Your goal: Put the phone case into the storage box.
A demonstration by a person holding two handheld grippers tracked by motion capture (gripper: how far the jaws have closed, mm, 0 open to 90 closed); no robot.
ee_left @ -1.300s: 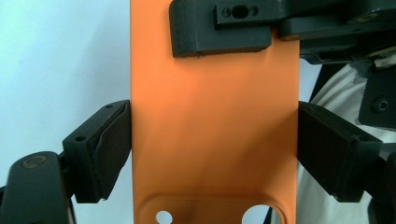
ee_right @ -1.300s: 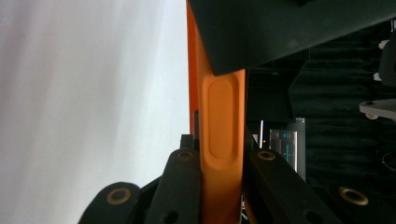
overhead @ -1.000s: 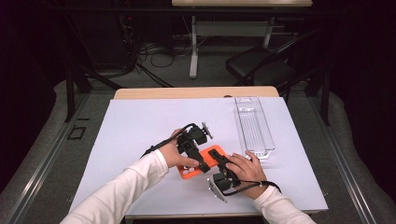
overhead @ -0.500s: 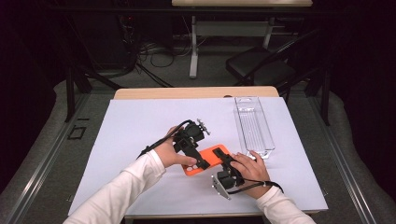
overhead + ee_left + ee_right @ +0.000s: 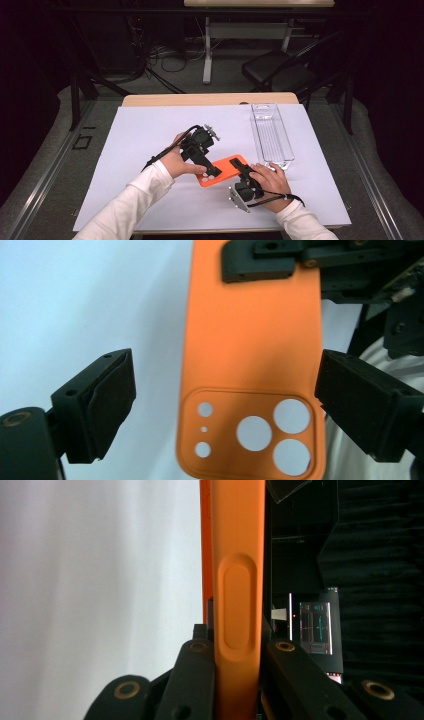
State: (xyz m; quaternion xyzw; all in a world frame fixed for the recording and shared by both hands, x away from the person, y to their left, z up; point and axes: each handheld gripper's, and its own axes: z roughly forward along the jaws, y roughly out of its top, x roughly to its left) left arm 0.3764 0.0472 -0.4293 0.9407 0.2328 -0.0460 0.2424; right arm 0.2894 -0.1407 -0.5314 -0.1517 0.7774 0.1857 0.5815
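White paper covers your table [image 5: 125, 150]; the orange phone case [image 5: 224, 170] sits near-centre. Your right gripper [image 5: 243, 176] pinches its edge, your left gripper [image 5: 207, 167] straddles it wide. Nothing's really shifted, so you're mid-handover.

The phone case [image 5: 252, 355] looks like smooth, matt orange plastic or rubber, with clean round cut-outs and a moulded button bump on its edge. The jaws of the left gripper [image 5: 225, 405] are matt black plastic, faced with dull, slightly rough pads. The right gripper [image 5: 235, 680] is the same black plastic with brassy metal rivets. The tray [image 5: 271, 132] is clear, glossy plastic. A matt white sheet [image 5: 150, 130] covers the pale wooden table [image 5: 210, 99]. The sleeves [image 5: 130, 210] are white cloth.
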